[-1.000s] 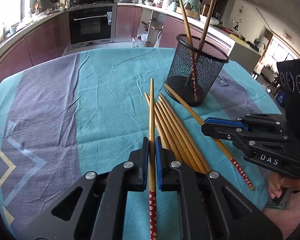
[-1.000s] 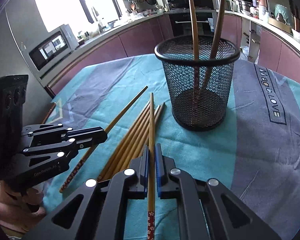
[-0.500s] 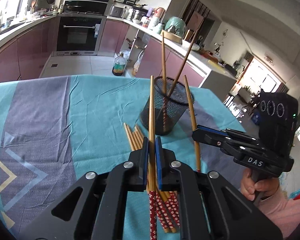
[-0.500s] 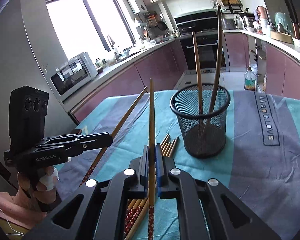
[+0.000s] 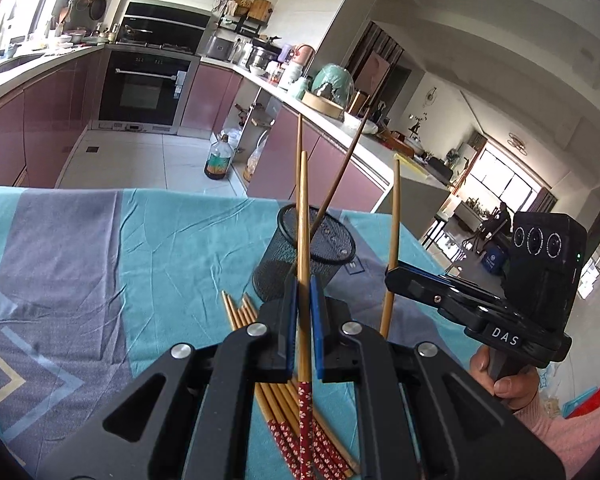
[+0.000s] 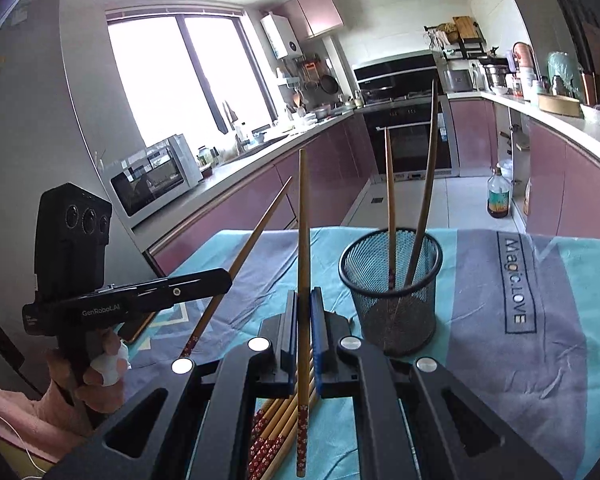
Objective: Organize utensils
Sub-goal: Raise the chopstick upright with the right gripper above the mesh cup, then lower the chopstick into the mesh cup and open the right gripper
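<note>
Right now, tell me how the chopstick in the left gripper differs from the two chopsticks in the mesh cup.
1. The left gripper clamps its chopstick mid-air; the two chopsticks lean loose in the mesh cup.
2. The held chopstick's red patterned end shows; the cup hides most of theirs.

Shared: tan wood, thin ends up.

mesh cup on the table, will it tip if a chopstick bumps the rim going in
Probably a little. The black mesh cup is see-through wire, so likely light, and it stands free on the wrinkled cloth. The two chopsticks inside lean on its rim and stick out far above it, adding leverage. Its broad round base should resist a gentle knock, though.
</note>
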### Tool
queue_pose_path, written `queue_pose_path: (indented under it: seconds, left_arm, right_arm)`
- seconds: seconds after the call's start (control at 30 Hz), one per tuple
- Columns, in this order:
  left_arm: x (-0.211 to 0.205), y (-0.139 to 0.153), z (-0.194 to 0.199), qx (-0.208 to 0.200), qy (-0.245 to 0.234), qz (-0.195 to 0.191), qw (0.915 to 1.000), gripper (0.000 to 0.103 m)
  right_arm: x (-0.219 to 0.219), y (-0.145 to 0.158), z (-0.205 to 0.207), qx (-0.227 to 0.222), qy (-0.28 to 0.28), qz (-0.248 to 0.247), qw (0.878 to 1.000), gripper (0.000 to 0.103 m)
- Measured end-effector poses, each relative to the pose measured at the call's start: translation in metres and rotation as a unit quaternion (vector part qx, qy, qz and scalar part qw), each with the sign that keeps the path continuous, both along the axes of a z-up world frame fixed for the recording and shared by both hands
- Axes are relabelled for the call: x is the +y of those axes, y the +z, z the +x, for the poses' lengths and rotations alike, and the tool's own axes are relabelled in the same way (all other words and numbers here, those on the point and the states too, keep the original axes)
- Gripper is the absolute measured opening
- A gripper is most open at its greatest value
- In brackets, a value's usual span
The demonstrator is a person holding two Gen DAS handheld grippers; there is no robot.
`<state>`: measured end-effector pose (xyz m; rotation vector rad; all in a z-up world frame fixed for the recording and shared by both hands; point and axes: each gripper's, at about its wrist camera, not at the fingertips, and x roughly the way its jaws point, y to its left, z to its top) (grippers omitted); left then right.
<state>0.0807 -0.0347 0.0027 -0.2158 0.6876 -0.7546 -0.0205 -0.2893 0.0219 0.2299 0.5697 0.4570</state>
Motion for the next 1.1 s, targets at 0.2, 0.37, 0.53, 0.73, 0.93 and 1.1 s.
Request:
queue_pose_path:
  seconds: [0.2,0.37,0.53,0.73,0.93,1.1]
  left_arm:
    - [-0.009,0.017,0.011,-0.031,0.016,-0.020,0.9992,0.007]
    - [-0.022,0.034,0.024,-0.058,0.029,-0.033,0.9974,0.007]
    - [-0.038,0.049,0.038,-0.092,0.050,-0.045,0.9935,0.007]
    - [-0.069,0.065,0.056,-0.130,0.078,-0.035,0.9878,0.007]
    - [-0.101,0.070,0.080,-0.153,0.096,-0.027,0.9832,0.007]
    - [-0.120,0.062,0.097,-0.159,0.116,-0.005,0.9804,0.007]
  right_arm:
    - [-0.010,0.021,0.003,-0.031,-0.014,0.001,0.999,0.005]
    - [-0.019,0.037,0.010,-0.055,-0.025,0.001,0.998,0.005]
    - [-0.028,0.050,0.025,-0.074,-0.041,0.001,0.996,0.005]
    - [-0.037,0.057,0.042,-0.090,-0.061,0.004,0.994,0.005]
    - [-0.044,0.066,0.062,-0.111,-0.087,-0.001,0.990,0.005]
    - [-0.048,0.063,0.076,-0.123,-0.105,0.001,0.987,0.005]
